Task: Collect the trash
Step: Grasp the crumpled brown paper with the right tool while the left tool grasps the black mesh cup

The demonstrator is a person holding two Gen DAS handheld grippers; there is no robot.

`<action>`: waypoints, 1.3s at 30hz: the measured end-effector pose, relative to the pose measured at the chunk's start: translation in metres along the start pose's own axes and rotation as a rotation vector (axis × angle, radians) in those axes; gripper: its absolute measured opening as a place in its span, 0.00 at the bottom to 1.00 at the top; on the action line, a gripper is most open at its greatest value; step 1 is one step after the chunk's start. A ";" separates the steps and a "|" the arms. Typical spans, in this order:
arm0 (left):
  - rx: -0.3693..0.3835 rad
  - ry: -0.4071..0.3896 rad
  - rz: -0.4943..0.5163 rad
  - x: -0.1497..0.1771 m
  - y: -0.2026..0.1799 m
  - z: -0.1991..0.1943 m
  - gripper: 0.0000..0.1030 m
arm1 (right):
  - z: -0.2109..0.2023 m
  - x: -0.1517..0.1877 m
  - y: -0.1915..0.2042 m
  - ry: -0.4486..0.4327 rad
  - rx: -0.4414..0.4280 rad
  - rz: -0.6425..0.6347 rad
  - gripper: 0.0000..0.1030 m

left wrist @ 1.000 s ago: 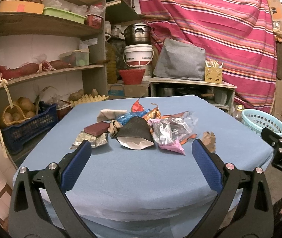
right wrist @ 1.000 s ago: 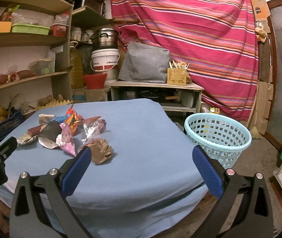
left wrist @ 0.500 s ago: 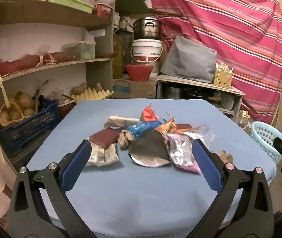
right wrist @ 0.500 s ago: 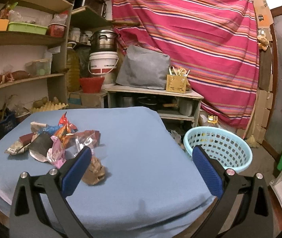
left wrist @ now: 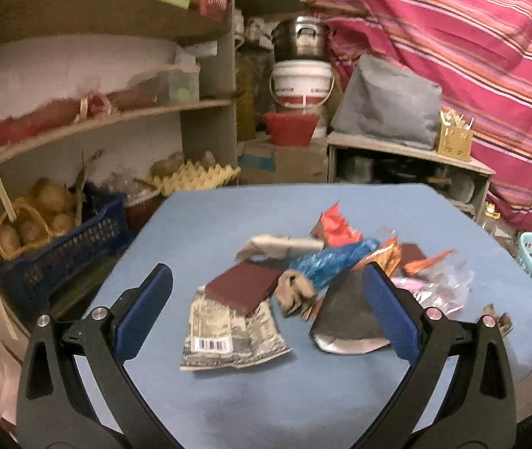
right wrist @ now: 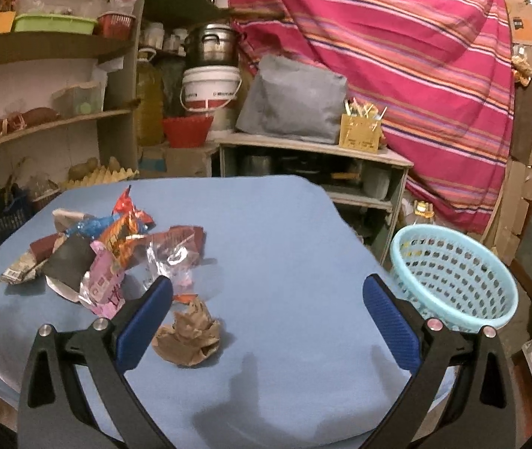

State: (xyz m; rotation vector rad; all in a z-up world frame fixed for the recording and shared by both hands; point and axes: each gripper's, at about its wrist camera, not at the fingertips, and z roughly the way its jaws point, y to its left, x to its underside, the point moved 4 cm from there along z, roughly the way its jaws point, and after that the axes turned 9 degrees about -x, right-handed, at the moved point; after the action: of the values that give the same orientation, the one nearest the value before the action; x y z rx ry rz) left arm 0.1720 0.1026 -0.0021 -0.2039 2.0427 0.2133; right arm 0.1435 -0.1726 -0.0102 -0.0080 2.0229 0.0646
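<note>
With both tongs wide and empty, the left gripper (left wrist: 266, 310) should straddle one flat wrapper (left wrist: 228, 331) (not the whole heap).

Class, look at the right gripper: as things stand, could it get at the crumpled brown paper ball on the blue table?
Probably yes. The right gripper is open, and the crumpled brown paper ball lies apart from the wrapper pile, just inside the left finger, with nothing over it.
</note>
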 end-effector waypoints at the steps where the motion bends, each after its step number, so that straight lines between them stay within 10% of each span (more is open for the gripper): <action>1: 0.005 0.017 -0.001 0.003 0.003 0.005 0.95 | 0.004 0.002 0.001 0.010 -0.002 0.001 0.96; 27: 0.025 0.135 0.016 0.030 0.003 0.043 0.95 | 0.066 0.040 0.043 0.192 -0.031 -0.042 0.94; 31: 0.049 0.141 0.046 0.032 -0.012 0.042 0.95 | 0.075 0.046 0.047 0.244 -0.098 -0.038 0.64; 39: 0.095 0.155 0.098 0.031 -0.046 0.044 0.95 | 0.077 0.048 0.042 0.260 -0.183 0.014 0.37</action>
State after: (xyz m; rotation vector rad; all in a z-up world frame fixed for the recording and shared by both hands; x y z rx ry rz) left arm 0.2067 0.0668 -0.0526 -0.0626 2.2136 0.1651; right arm 0.1902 -0.1257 -0.0848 -0.1238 2.2703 0.2701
